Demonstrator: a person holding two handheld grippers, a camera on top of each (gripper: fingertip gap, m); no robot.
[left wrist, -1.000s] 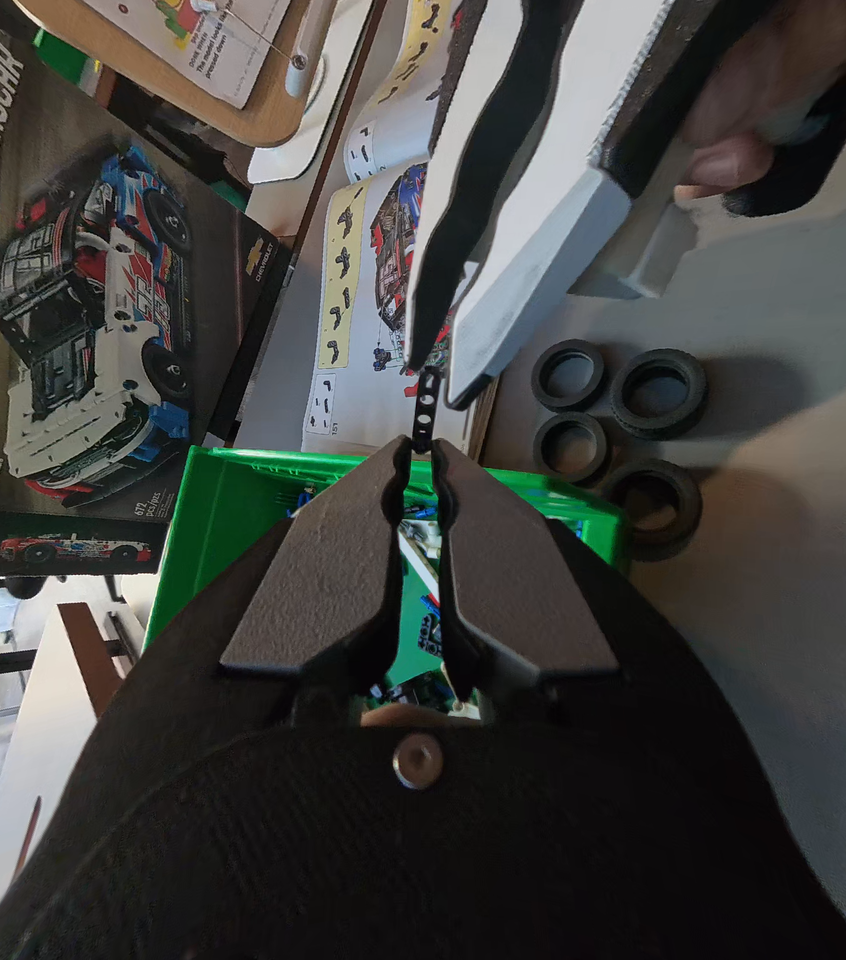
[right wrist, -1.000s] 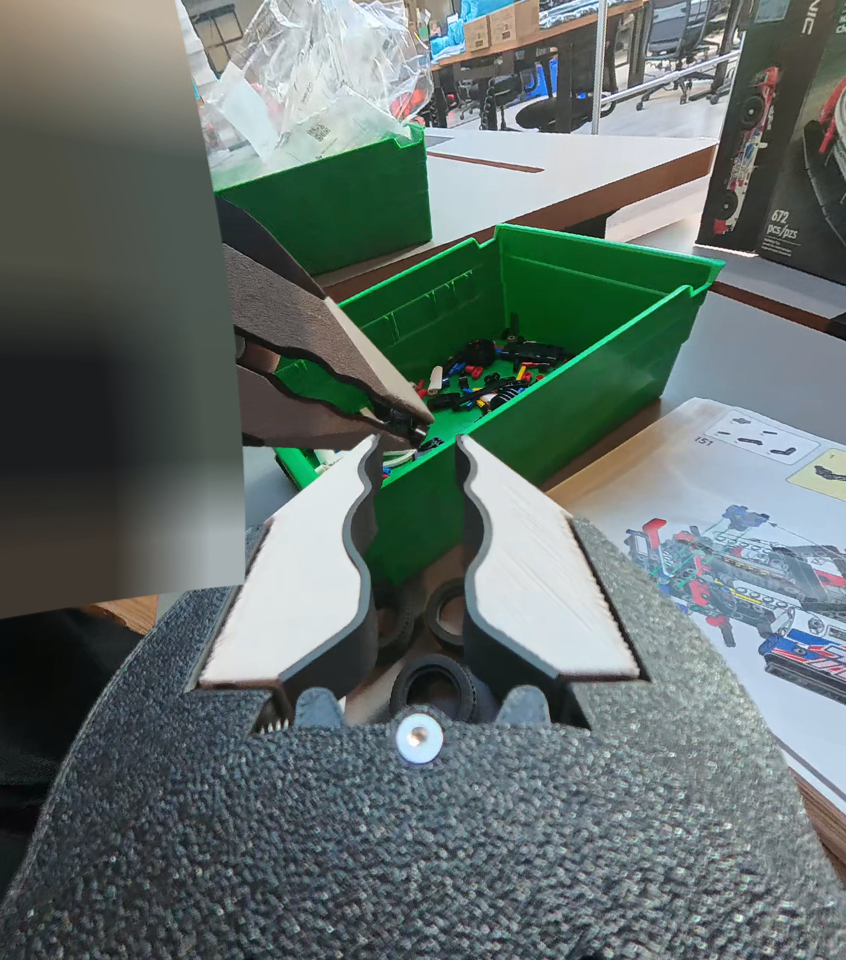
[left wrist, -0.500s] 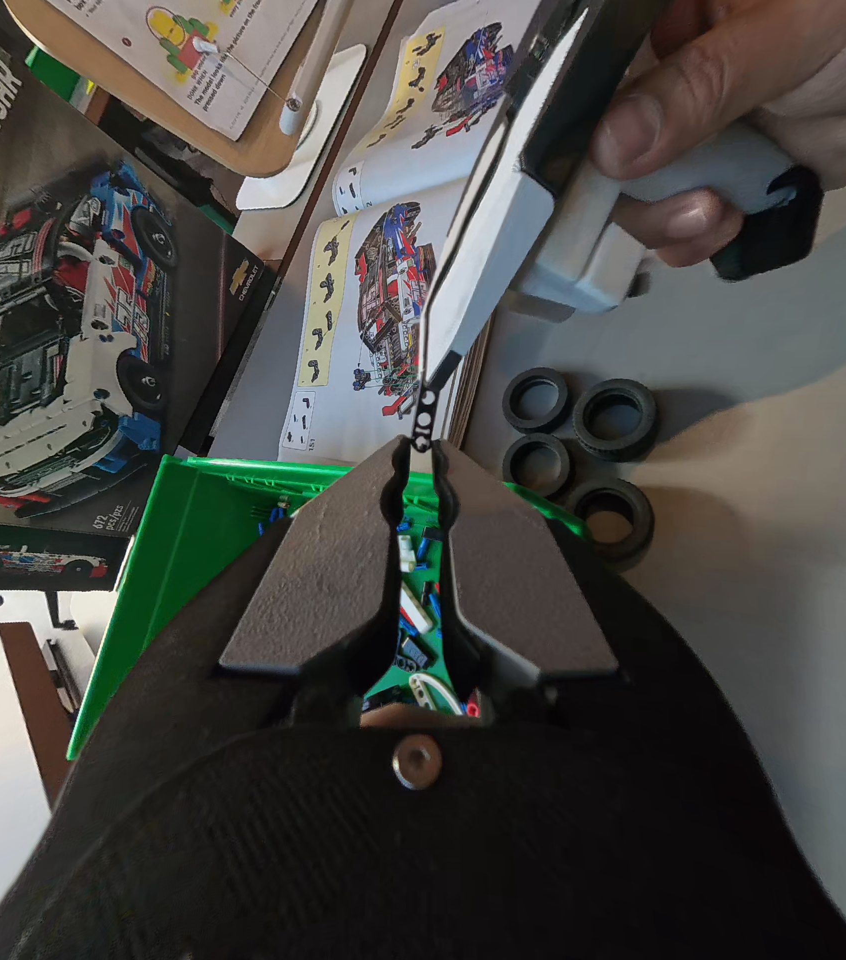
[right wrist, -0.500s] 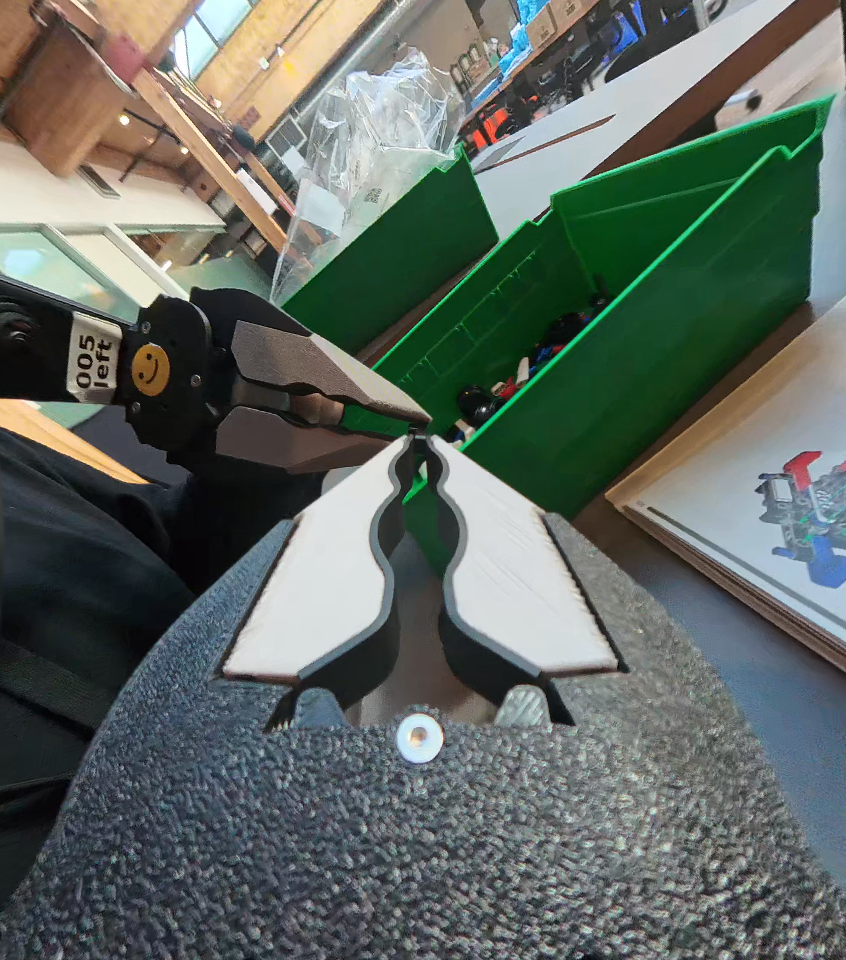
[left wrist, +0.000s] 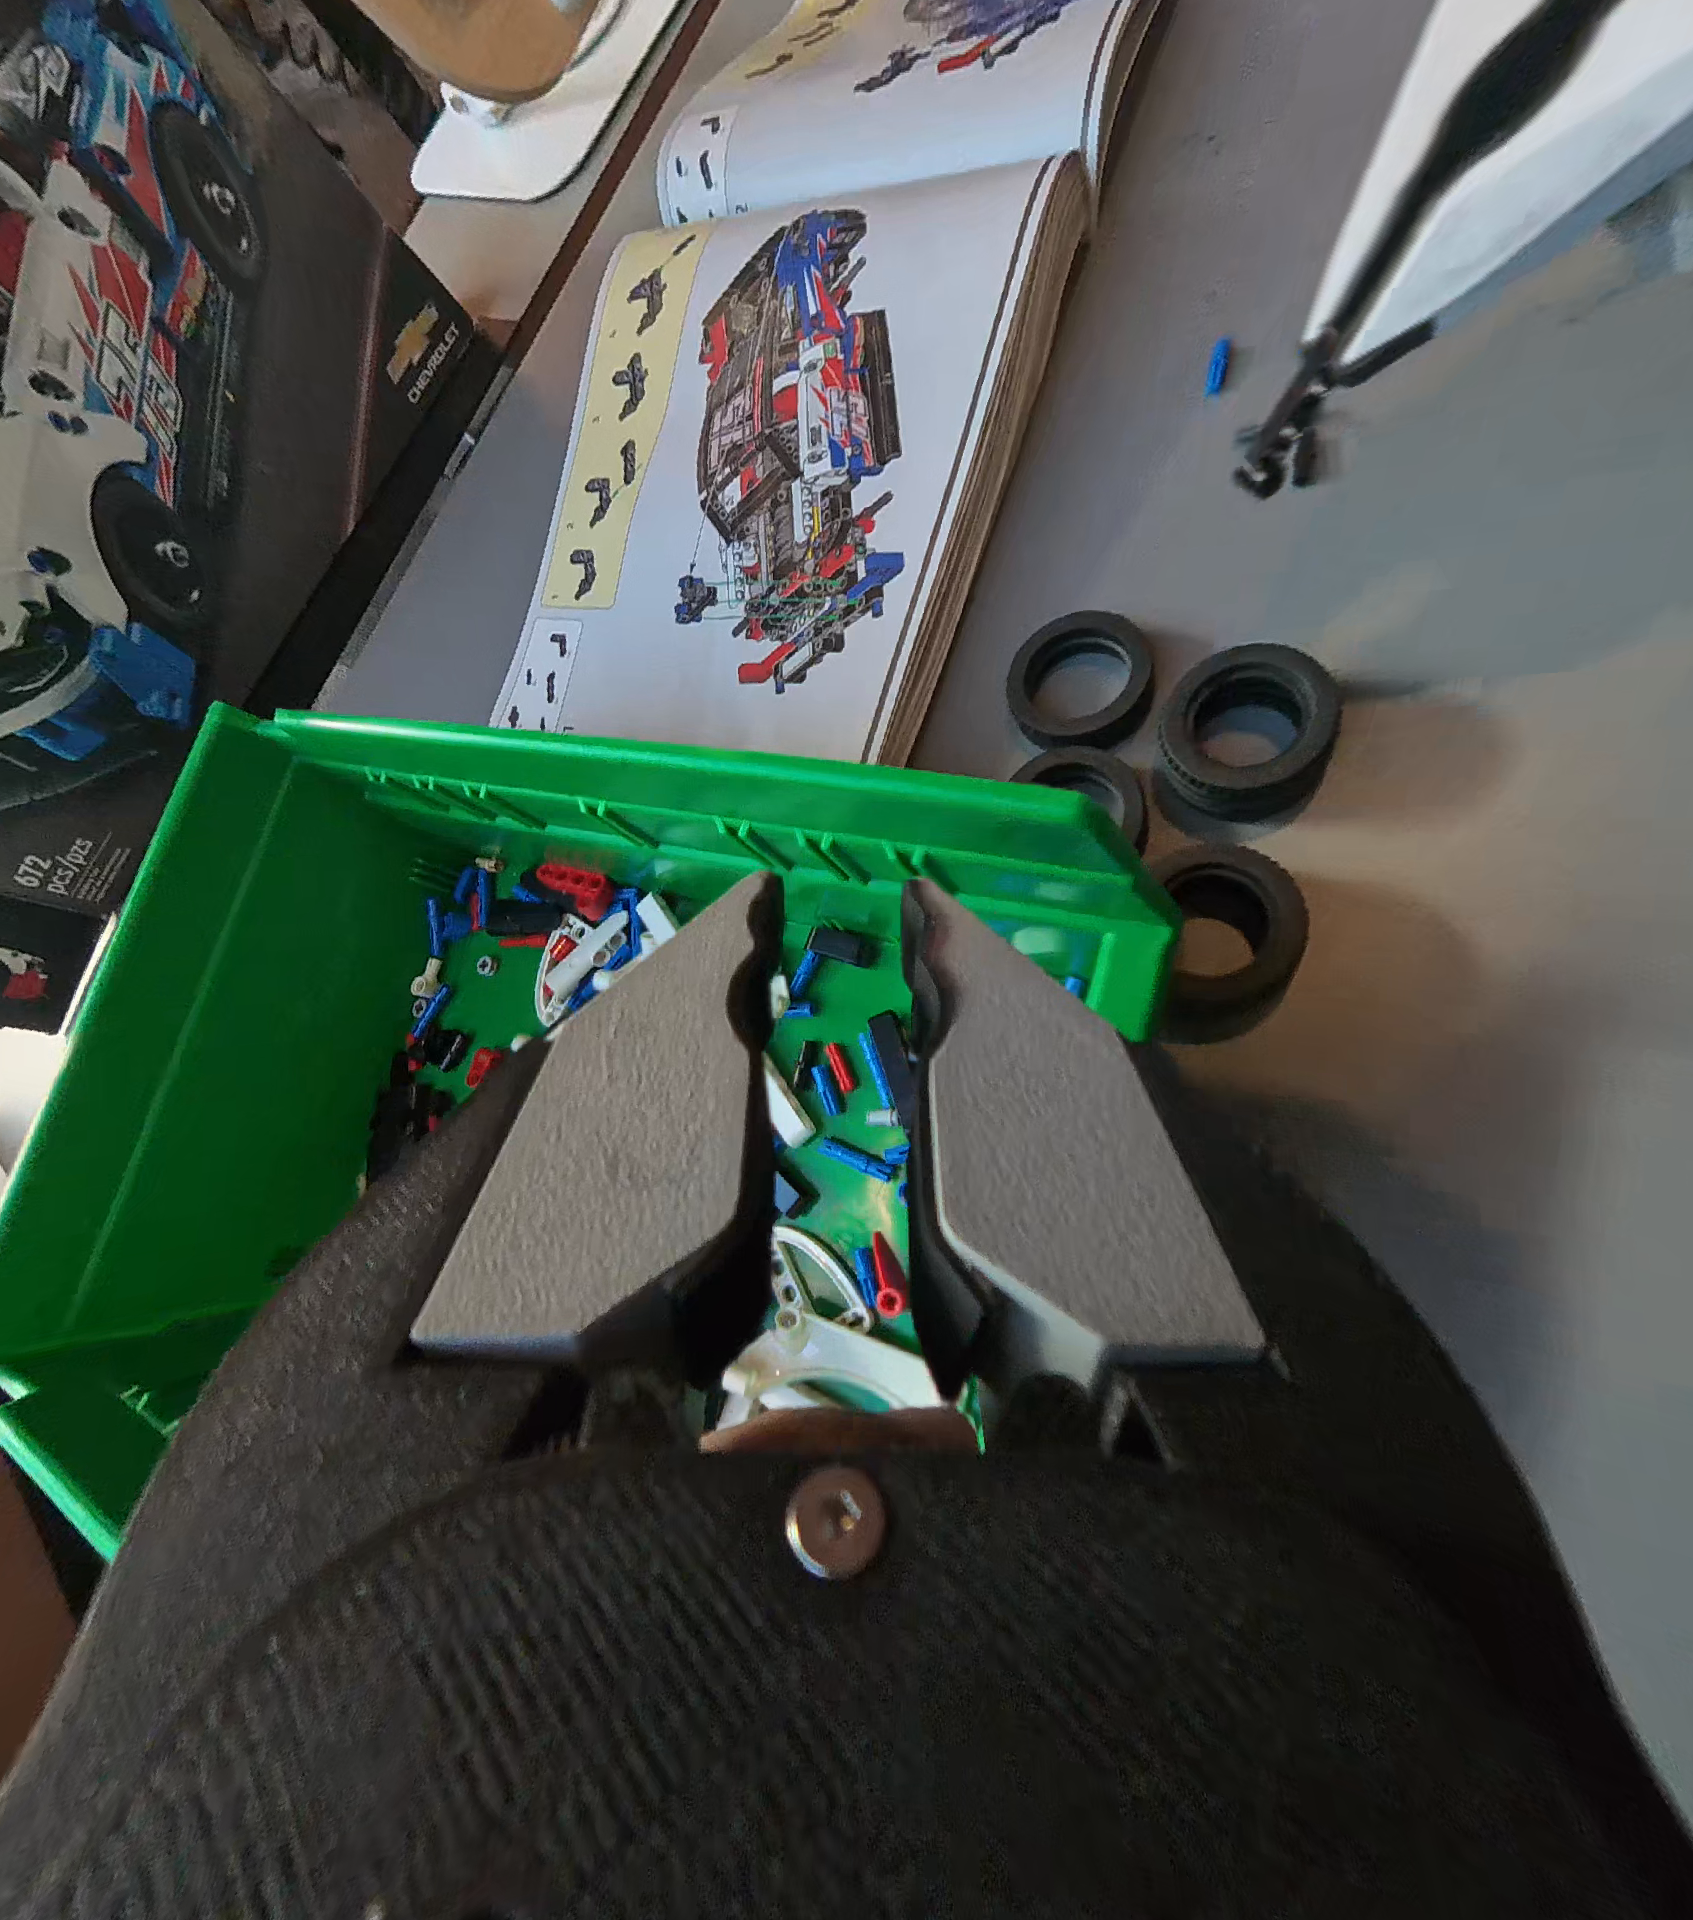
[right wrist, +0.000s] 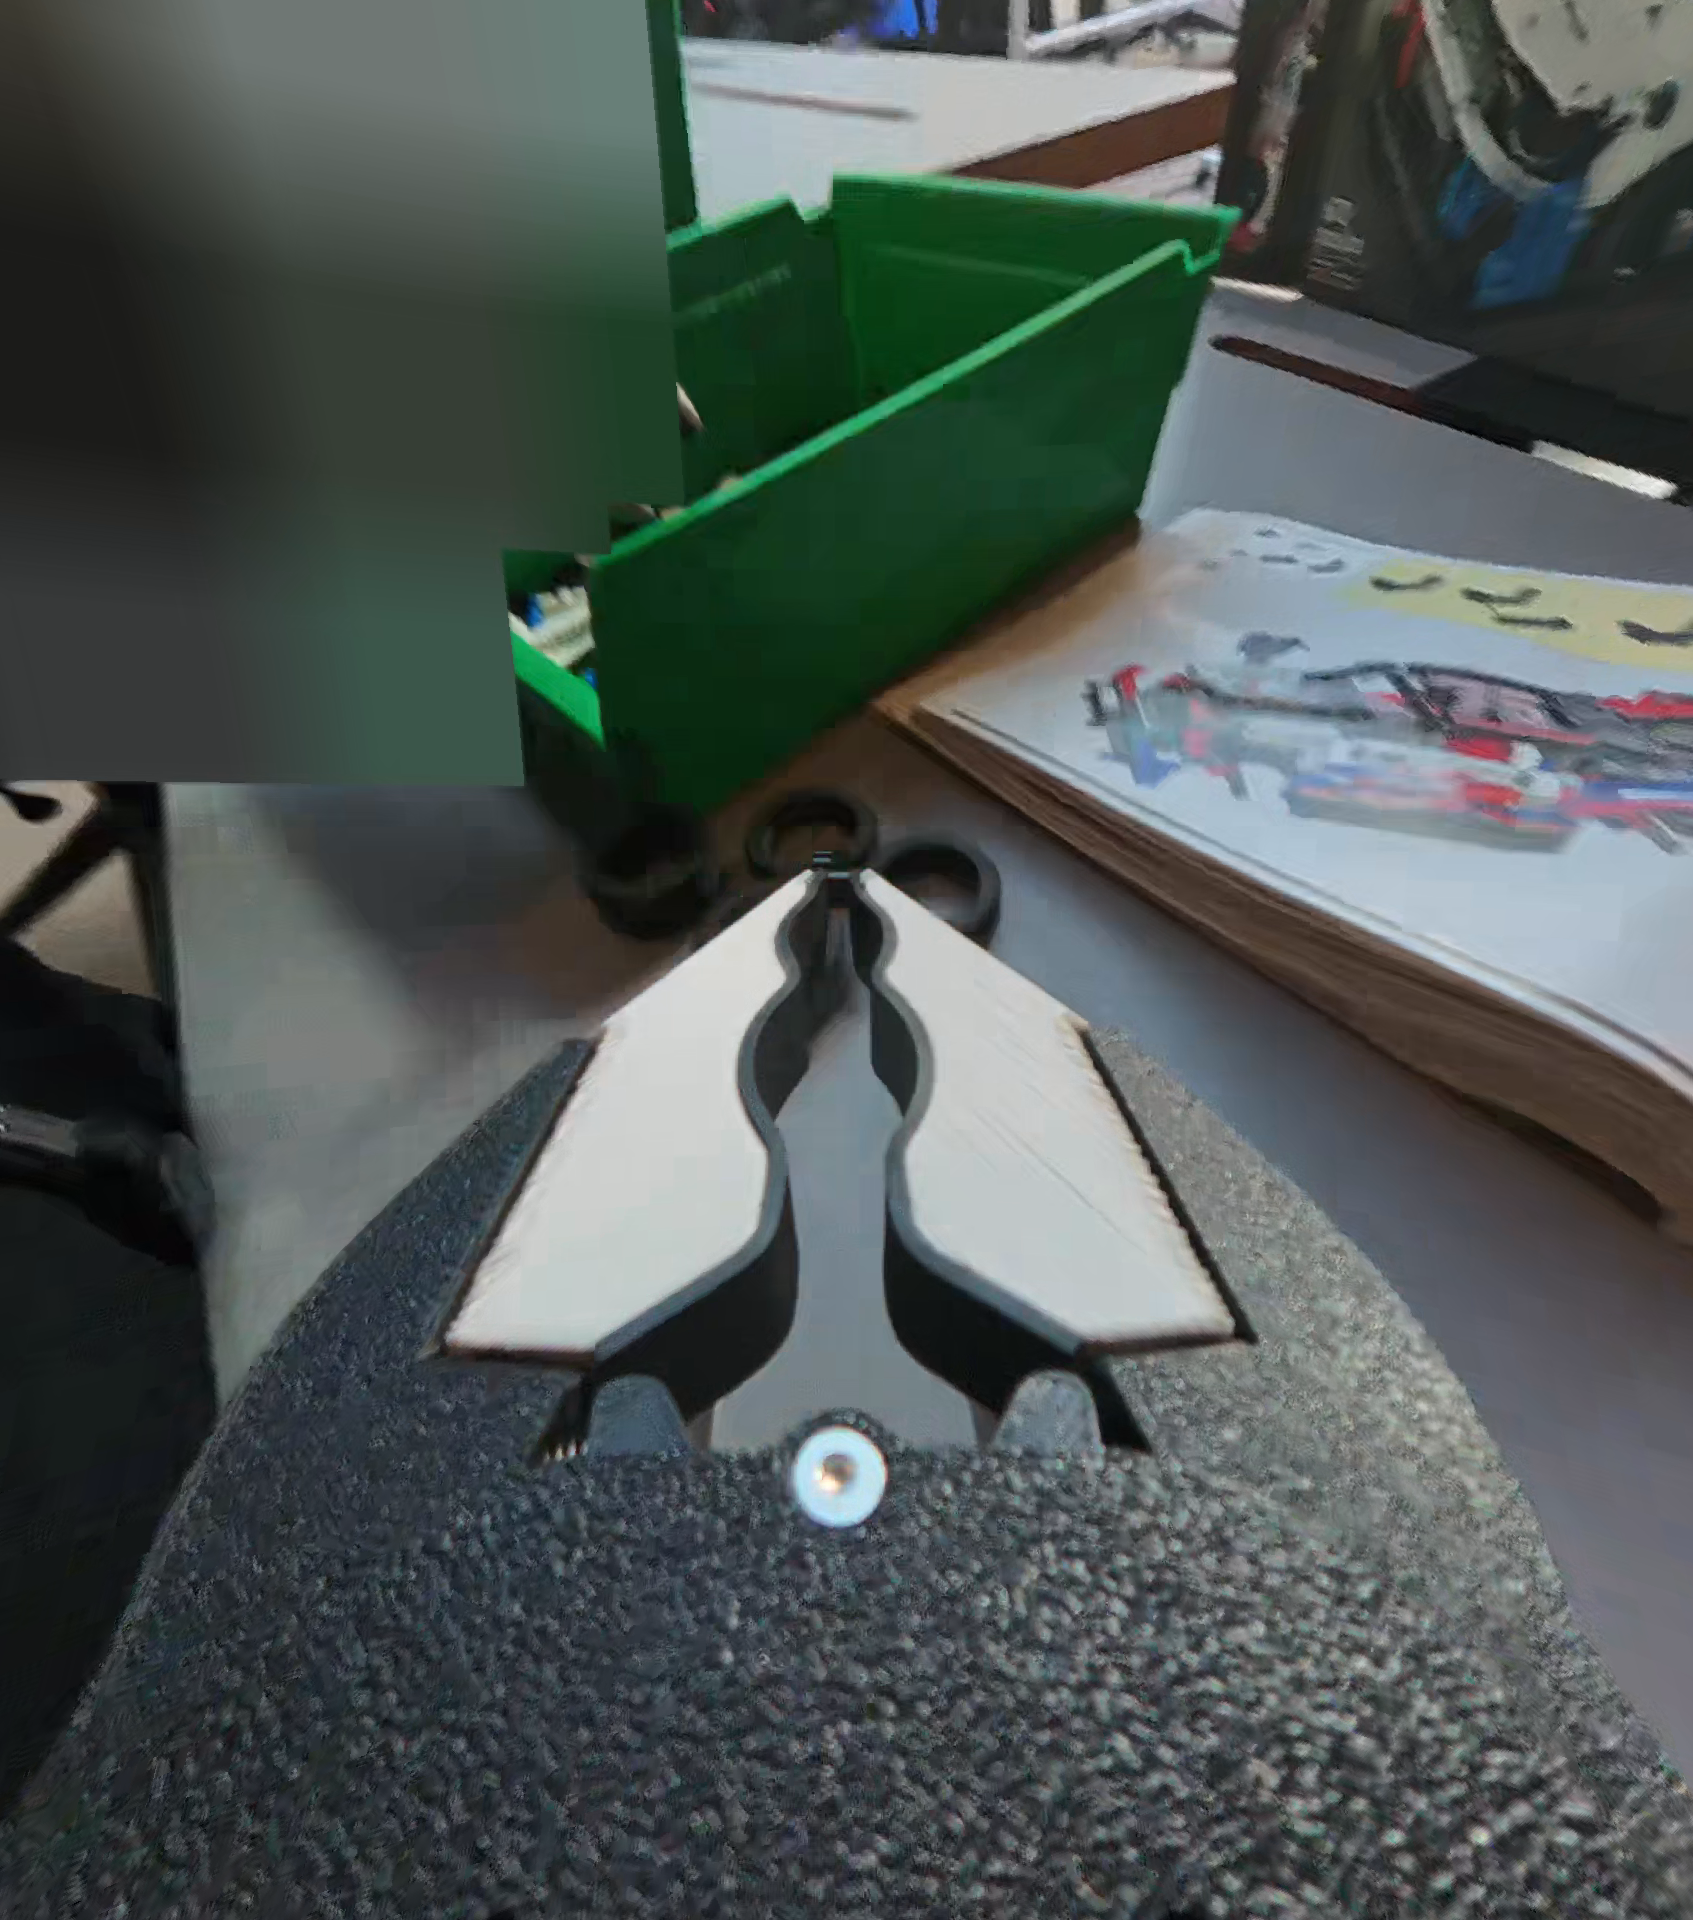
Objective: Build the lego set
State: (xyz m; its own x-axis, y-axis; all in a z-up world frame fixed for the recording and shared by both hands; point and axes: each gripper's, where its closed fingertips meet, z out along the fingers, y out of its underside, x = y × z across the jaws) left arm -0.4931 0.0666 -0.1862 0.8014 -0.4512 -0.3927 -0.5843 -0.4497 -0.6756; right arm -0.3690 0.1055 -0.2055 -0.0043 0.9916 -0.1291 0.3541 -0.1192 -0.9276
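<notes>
My left gripper (left wrist: 840, 902) is open and empty, hovering over the green bin (left wrist: 229, 1039) of small loose lego parts. My right gripper (right wrist: 831, 883) is shut on a thin black lego beam (right wrist: 829, 914) that runs back between its fingers. In the left wrist view the right gripper (left wrist: 1325, 353) shows at the upper right above the table, with the black beam (left wrist: 1278, 447) hanging from its tips. The bin also shows in the right wrist view (right wrist: 873, 582).
Several black tyres (left wrist: 1247, 727) lie on the table right of the bin, also in the right wrist view (right wrist: 946, 878). An open instruction book (left wrist: 800, 416) lies behind the bin. The set's box (left wrist: 94, 364) stands at the left. A blue pin (left wrist: 1218, 366) lies on the table. Spacing between my two grippers at the tips: around 15 centimeters.
The left gripper held the black beam; the right gripper shut on it, the left let go and opened. The right gripper moved away with the beam; the left now hangs over the bin.
</notes>
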